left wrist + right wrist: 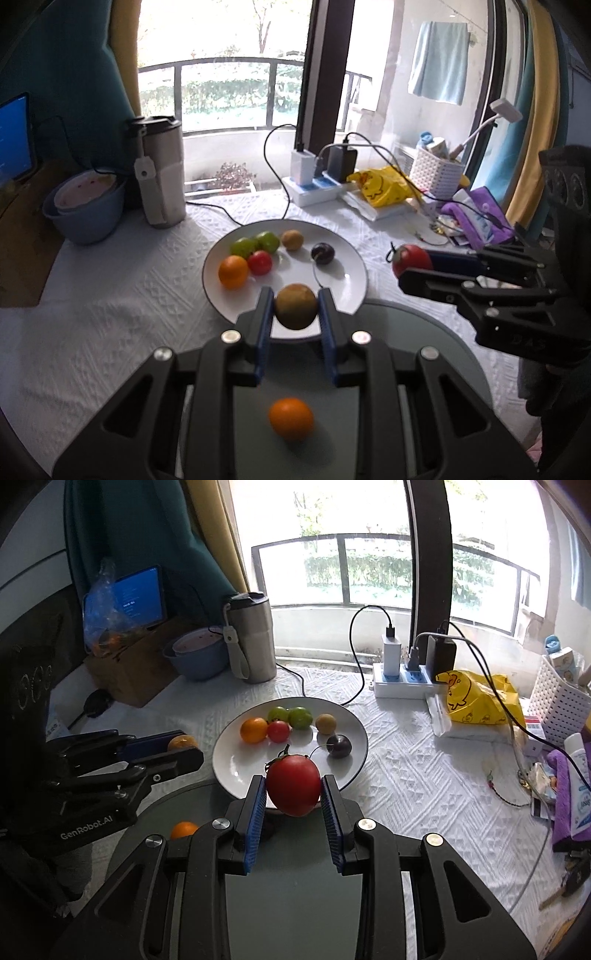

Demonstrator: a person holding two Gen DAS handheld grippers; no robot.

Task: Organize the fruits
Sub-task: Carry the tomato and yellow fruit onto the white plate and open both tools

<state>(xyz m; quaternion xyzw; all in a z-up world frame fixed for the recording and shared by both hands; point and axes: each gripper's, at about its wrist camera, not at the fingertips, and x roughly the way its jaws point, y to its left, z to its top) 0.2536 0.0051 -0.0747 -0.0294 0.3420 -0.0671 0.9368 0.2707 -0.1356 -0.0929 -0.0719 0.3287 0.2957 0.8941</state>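
My left gripper (pixel 295 308) is shut on a brown-green round fruit (pixel 295 305), held over the near rim of the white plate (pixel 347 284). My right gripper (pixel 293 792) is shut on a red tomato (pixel 293 784) above the plate's (pixel 229 764) near edge; it also shows in the left wrist view (pixel 412 258). On the plate lie an orange (pixel 232 271), a small red fruit (pixel 259 262), two green fruits (pixel 255 243), a brown fruit (pixel 292 240) and a dark plum (pixel 323 253). Another orange (pixel 291 419) lies on the grey-green board (pixel 424 332) below my left gripper.
A steel tumbler (pixel 162 170) and blue bowl (pixel 85 210) stand at the back left. A power strip with chargers (pixel 317 181), a yellow bag (pixel 380 186), a white basket (pixel 436 171) and purple cloth (pixel 476 218) crowd the back right. Cables cross the white tablecloth.
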